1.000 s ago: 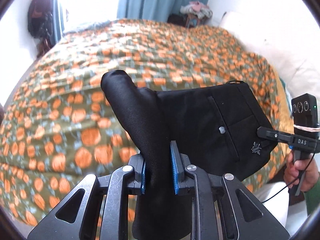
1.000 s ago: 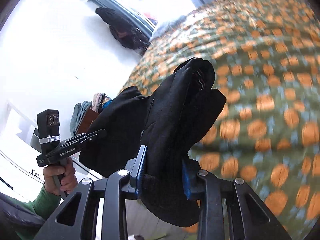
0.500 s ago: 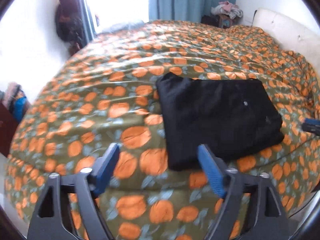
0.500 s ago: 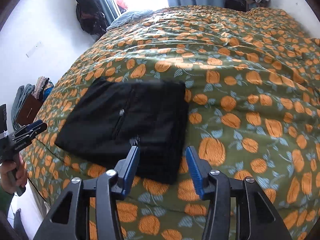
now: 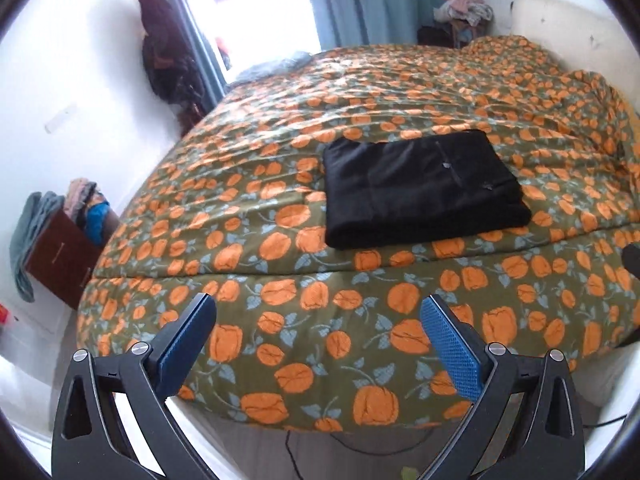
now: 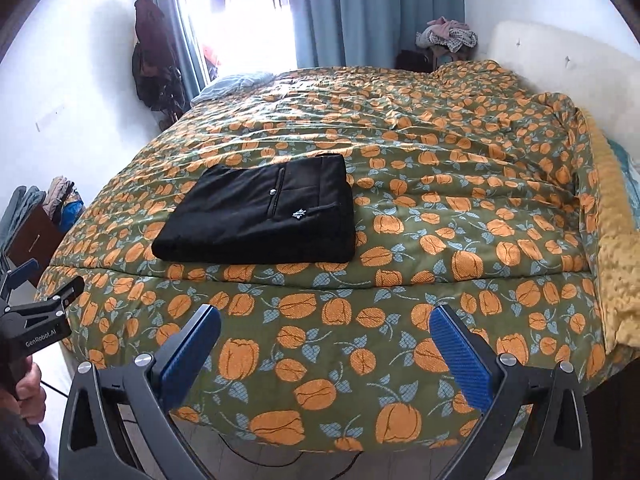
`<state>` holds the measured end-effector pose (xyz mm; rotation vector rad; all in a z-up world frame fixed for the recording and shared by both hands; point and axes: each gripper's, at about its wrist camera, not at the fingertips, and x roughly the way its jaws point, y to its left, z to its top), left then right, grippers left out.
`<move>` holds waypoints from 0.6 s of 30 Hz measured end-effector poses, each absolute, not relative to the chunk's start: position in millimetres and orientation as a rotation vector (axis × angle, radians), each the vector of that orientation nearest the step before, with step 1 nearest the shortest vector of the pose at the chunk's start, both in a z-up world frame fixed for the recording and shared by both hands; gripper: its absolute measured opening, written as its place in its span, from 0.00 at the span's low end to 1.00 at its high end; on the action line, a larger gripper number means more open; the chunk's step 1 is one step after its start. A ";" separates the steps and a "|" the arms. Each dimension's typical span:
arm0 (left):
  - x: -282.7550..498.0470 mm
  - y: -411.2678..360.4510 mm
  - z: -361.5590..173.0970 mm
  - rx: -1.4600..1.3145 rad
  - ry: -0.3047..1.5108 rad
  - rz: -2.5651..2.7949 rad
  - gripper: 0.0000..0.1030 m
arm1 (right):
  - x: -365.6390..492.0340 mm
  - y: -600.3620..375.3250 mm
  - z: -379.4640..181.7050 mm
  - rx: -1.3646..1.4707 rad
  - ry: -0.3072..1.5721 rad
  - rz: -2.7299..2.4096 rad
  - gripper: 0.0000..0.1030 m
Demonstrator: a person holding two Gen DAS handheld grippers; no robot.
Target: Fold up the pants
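Note:
The black pants [image 5: 420, 188] lie folded into a flat rectangle on the orange-patterned bedspread [image 5: 320, 320], a pocket button facing up. In the right wrist view the pants [image 6: 260, 216] sit left of centre, near the bed's front edge. My left gripper [image 5: 318, 304] hovers back from the bed's edge, its jaws opening wide with nothing between the blue pads [image 5: 448, 352]. My right gripper [image 6: 326, 312] is likewise pulled back, jaws opening and empty. The left gripper [image 6: 40, 300] also shows at the left border, held by a hand [image 6: 28, 384].
A white headboard [image 6: 560, 64] runs along the bed's right side. A brown wooden box [image 5: 60, 256] draped with clothes stands on the floor at left. Blue curtains [image 6: 368, 12], a heap of clothes [image 6: 448, 38] and a hanging dark garment [image 5: 164, 52] line the far wall.
Both grippers were shut on the lifted black pants; they let go, spread wide and drew back from the bed. The pants now lie flat and folded on the cover.

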<state>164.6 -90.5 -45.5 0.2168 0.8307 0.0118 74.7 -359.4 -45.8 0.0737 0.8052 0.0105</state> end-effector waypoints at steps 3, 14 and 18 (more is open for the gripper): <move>160.2 -96.0 -36.6 0.216 0.832 -0.011 0.99 | 68.9 -349.5 -36.9 0.014 0.790 -0.016 1.00; 154.6 -97.9 -30.1 0.171 0.851 -0.051 0.99 | 55.9 -330.9 -20.9 -0.017 0.749 -0.026 1.00; 155.2 -98.1 -31.0 0.177 0.851 -0.051 0.99 | 55.7 -329.7 -22.7 -0.023 0.754 -0.023 1.00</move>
